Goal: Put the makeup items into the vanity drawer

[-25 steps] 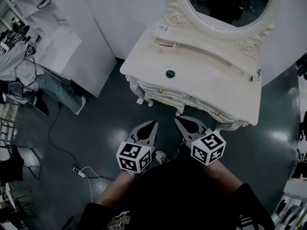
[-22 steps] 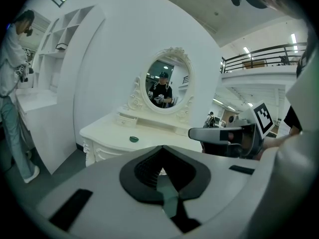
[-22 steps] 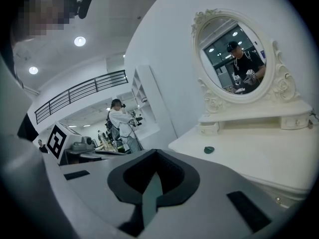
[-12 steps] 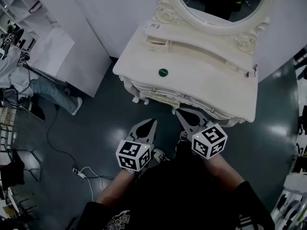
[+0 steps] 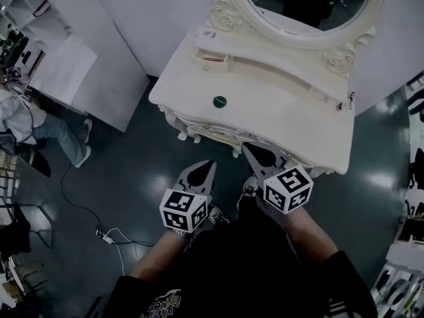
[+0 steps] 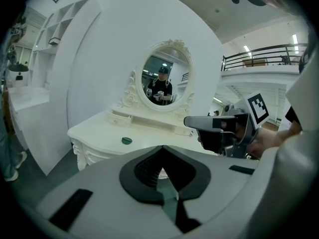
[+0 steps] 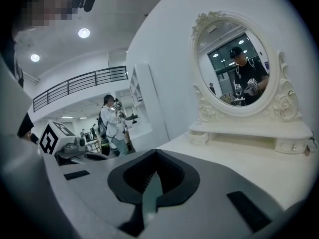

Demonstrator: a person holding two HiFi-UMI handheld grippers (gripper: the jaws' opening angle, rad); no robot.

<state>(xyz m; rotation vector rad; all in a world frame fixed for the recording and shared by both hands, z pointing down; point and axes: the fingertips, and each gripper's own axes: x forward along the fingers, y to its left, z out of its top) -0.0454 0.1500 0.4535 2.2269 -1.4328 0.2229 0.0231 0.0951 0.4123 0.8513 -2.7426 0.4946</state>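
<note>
A small round green makeup item point(image 5: 219, 101) lies alone on the white table point(image 5: 291, 111), near the front edge and toward the left corner, well apart from anything else on the top. Behind it, along the back edge, a raised shelf point(image 5: 278, 68) carries a small drawer box point(image 5: 212, 57) at its left end, and an oval mirror point(image 5: 305, 5) in a carved white frame rises above it. The mirror reflects a person in dark clothes holding both tools. The drawers point(image 5: 218, 132) in the table's curved front show small knobs and appear closed.

Before the table, a person holds two tools side by side over the dark, glossy floor point(image 5: 132, 171). The left tongs point(image 5: 212, 166) are closed tip to tip with nothing between them, pointing toward the table's front but short of it. The right tongs point(image 5: 244, 148) are likewise closed and empty, their tip in line with the table's front edge; contact cannot be judged. Each tool carries a cube with square markers behind its jaws. From the left tongs' own camera, the green item sits ahead and to the left, with the right tool alongside.

At the far left a second person point(image 5: 40, 121) in jeans stands beside white shelving point(image 5: 40, 18), and a pale cable point(image 5: 106, 234) trails across the floor.
</note>
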